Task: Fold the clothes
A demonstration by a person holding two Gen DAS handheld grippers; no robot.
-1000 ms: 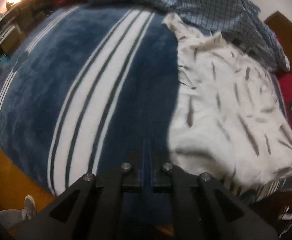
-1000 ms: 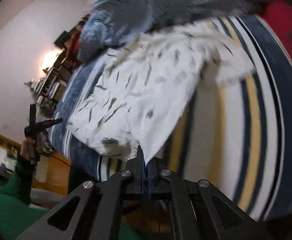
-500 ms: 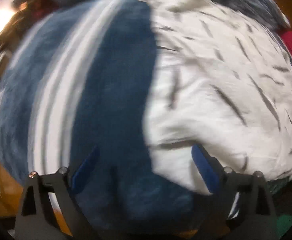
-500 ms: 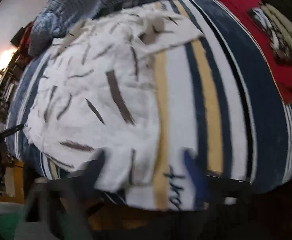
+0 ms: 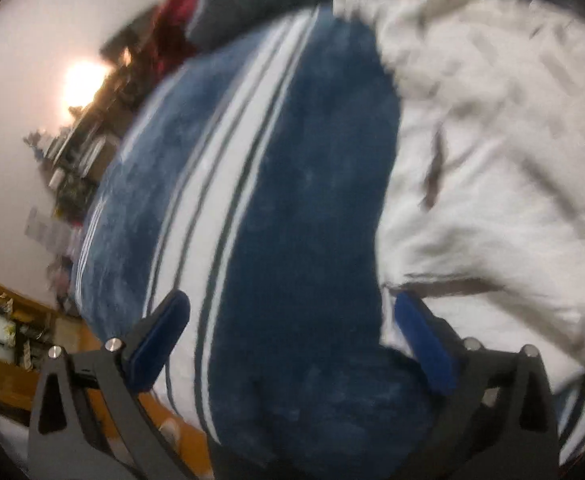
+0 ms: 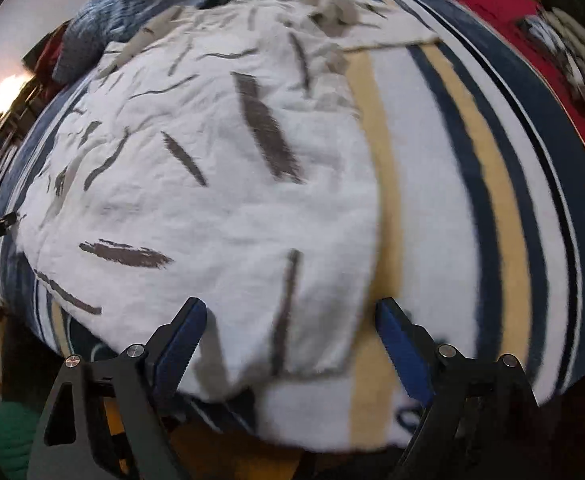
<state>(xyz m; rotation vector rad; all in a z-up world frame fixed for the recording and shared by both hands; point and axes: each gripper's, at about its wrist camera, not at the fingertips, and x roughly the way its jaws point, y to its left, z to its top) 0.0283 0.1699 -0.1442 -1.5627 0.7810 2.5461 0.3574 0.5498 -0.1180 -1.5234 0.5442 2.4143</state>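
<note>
The left gripper (image 5: 290, 330) is hanging wide open and holding nothing, with the blanket (image 5: 300, 216) lying between its fingers and the white shirt (image 5: 492, 168) spreading ahead to its right, its edge just beside the right finger. The right gripper (image 6: 290, 332) is gaping wide too, empty, with the shirt (image 6: 220, 184) lying flat ahead, its near hem sitting between the fingers

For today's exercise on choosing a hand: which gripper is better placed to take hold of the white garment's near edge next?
Right, probably. The right gripper is open with the white garment hem lying between its fingers. The left gripper is open too, but mostly over bare blue blanket; only one finger nears the cloth.
</note>
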